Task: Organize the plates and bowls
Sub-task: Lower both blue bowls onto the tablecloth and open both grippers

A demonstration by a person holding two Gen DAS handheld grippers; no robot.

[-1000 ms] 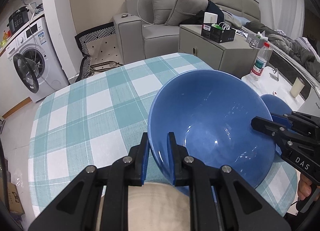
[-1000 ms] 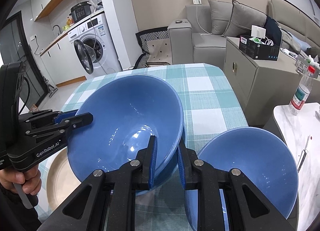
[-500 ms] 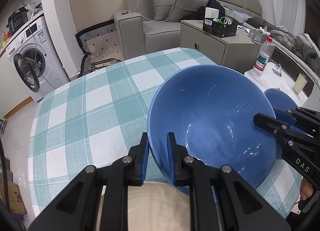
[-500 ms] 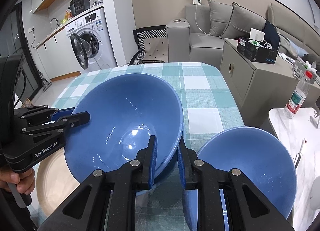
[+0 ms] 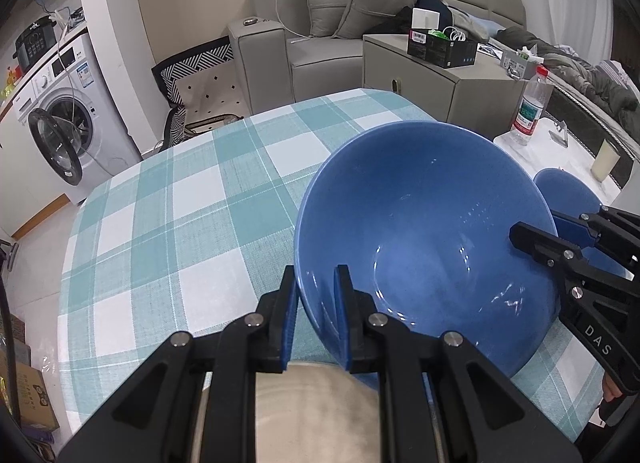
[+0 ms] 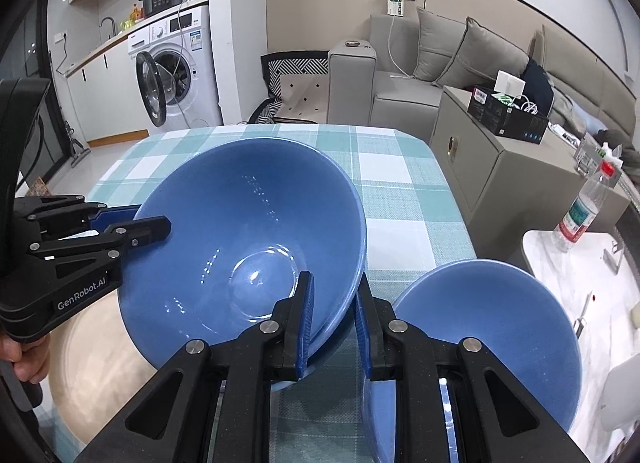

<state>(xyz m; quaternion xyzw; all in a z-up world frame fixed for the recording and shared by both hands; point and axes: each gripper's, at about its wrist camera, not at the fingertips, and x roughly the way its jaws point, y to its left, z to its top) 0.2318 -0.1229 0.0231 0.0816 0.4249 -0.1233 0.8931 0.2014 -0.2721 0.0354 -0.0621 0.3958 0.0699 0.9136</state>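
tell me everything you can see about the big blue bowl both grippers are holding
The large blue glossy bowl, ceramic by its look, is deep and conical with a small round flat bottom and looks empty, with light glinting inside. It is tilted over the teal-and-white checked tablecloth. The left hand-held gripper is shut on one side of its rim, the right hand-held gripper on the opposite side, one finger inside and one outside. A beige round plate lies below it; a second, smaller blue bowl sits beside it.
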